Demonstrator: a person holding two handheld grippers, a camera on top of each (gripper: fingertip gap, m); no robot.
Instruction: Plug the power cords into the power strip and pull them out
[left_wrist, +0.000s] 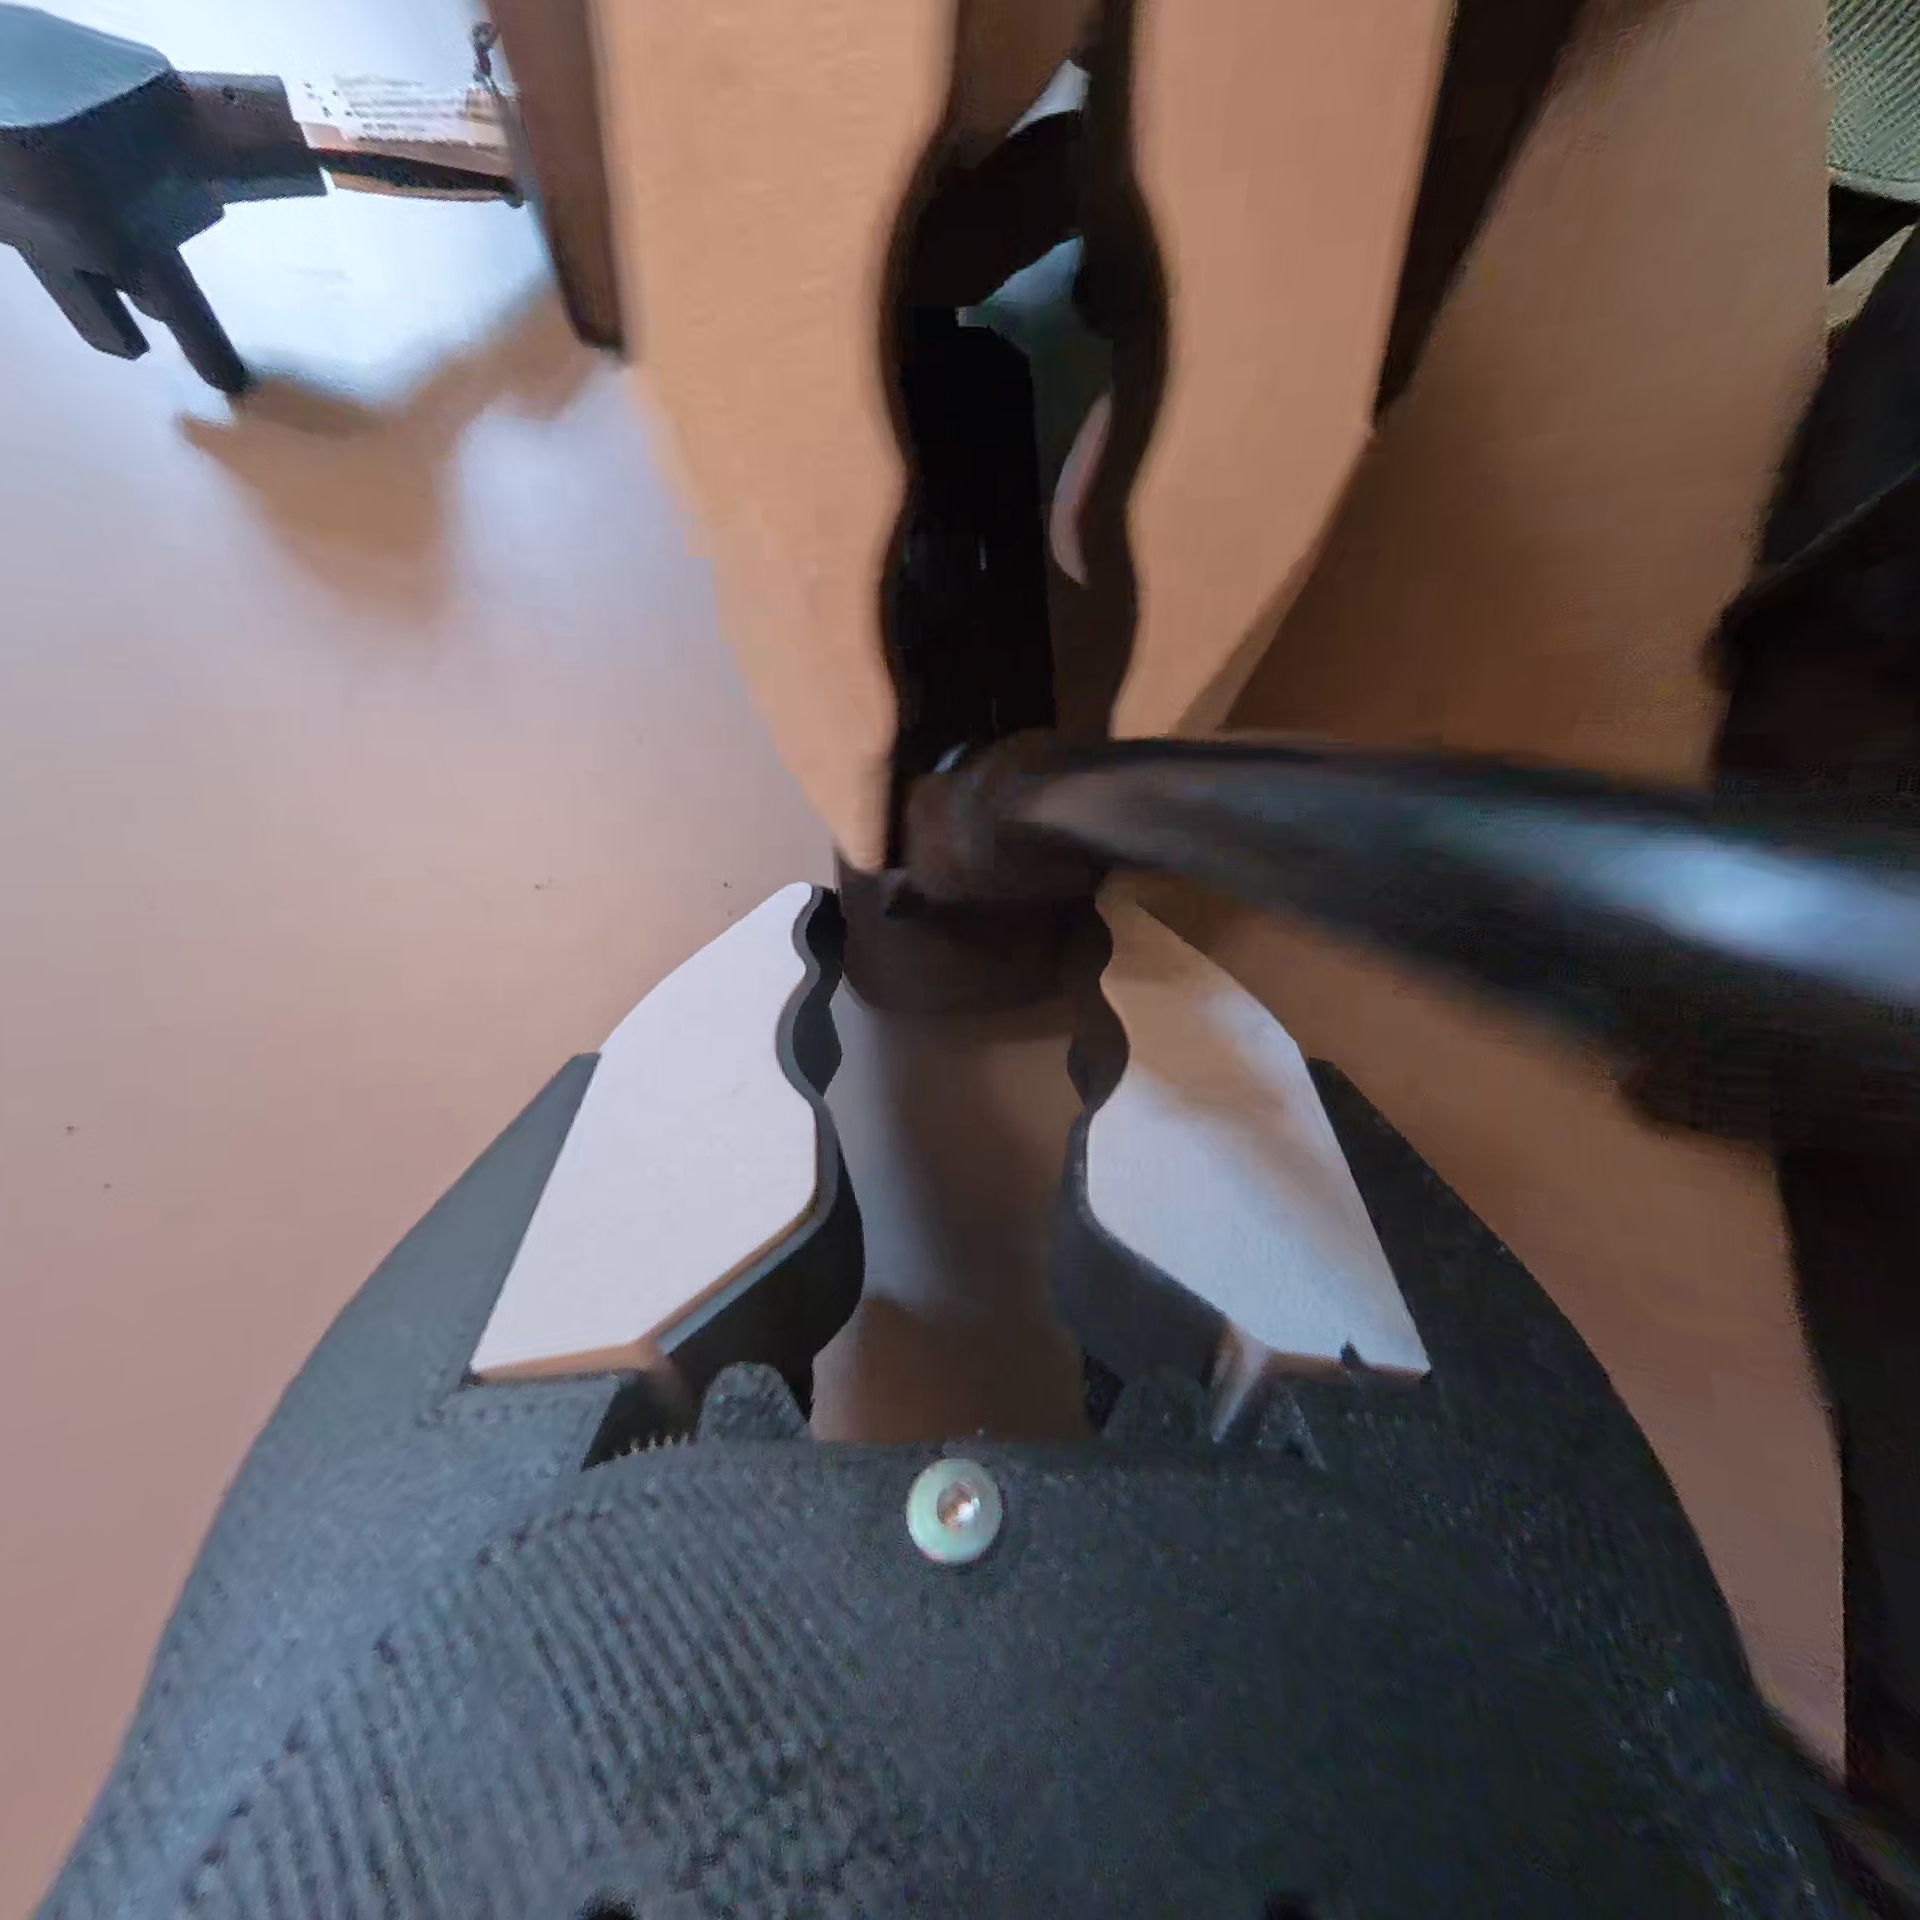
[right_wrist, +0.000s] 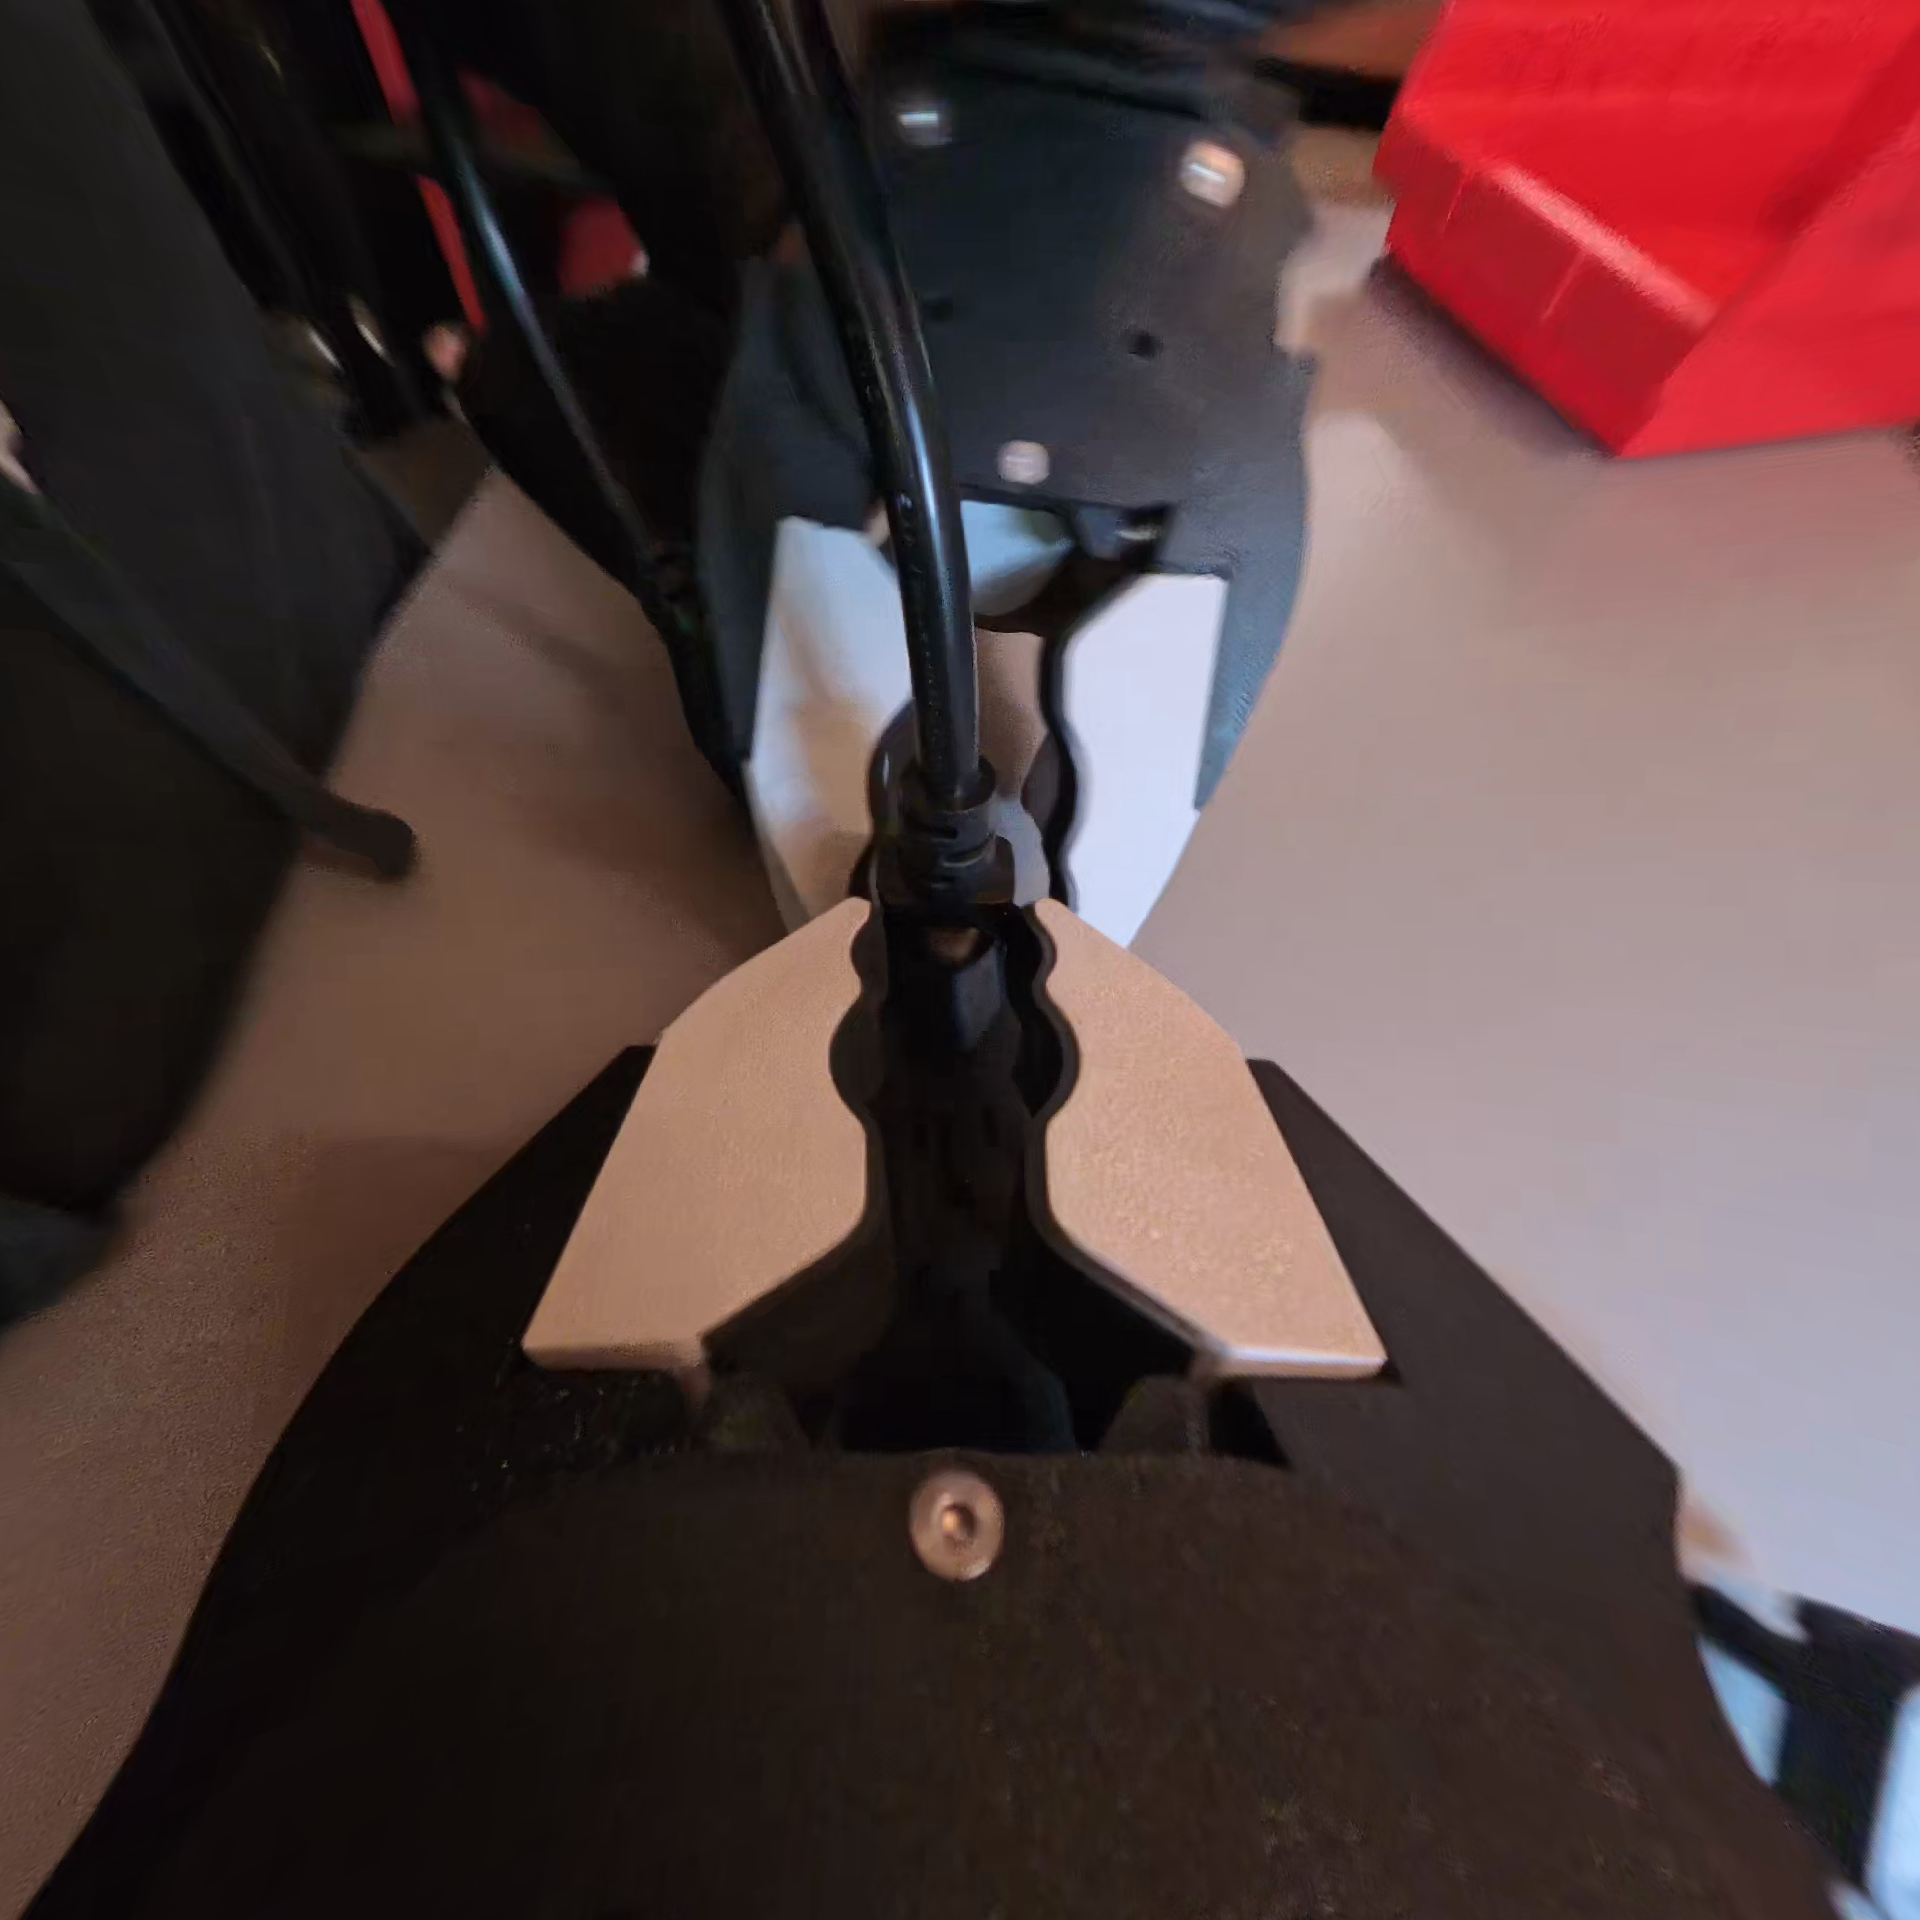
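A black power-cord plug (right_wrist: 961, 1023) sits between the fingers of my right gripper (right_wrist: 951, 914), which is shut on it. Its black cord (right_wrist: 935, 582) rises from the strain relief and curves up and back. My left gripper (left_wrist: 956, 920) faces the right gripper tip to tip and is closed around the plug's round cord end (left_wrist: 966, 935). The cord (left_wrist: 1455, 883) leaves to the right there. The right gripper's tan-lit fingers (left_wrist: 769, 468) fill the top of the left wrist view. The left gripper's white fingers (right_wrist: 1132, 707) show beyond the plug. No power strip is in view.
A black plug-like piece with two prongs (left_wrist: 114, 208) lies at the far left on the table (left_wrist: 312, 727), with a white printed card (left_wrist: 405, 114) behind it. A red box (right_wrist: 1662, 208) stands at the back right. Dark chair legs (right_wrist: 208, 727) are on the left. About 4 cm separates my left fingertips from my right.
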